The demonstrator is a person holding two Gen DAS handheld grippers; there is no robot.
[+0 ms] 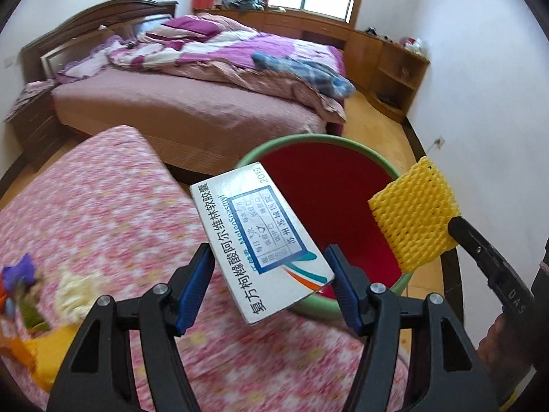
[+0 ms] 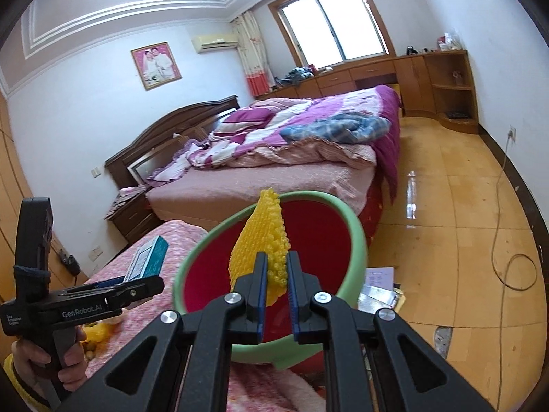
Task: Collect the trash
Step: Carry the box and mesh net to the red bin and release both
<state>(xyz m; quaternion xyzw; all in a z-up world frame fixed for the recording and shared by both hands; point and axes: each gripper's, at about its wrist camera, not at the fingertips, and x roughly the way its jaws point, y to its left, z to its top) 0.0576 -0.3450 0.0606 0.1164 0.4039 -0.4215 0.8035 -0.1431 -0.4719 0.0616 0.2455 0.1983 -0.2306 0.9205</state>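
Note:
My left gripper (image 1: 271, 261) is shut on a white medicine box (image 1: 257, 237) with blue print and holds it above the near rim of a green bin (image 1: 310, 139) with a red inside. My right gripper (image 2: 276, 267) is shut on a yellow foam net sleeve (image 2: 264, 240) and holds it over the same bin (image 2: 357, 237). The sleeve (image 1: 415, 213) shows at the right of the left wrist view, over the bin's right rim. The left gripper and box (image 2: 147, 257) show at the left of the right wrist view.
A pink flowered mattress (image 1: 103, 206) lies under the left gripper, with more scraps (image 1: 31, 305) at its left end. A large bed (image 1: 192, 103) stands behind the bin. Papers (image 2: 379, 279) lie on the wooden floor (image 2: 446, 206) beside the bin.

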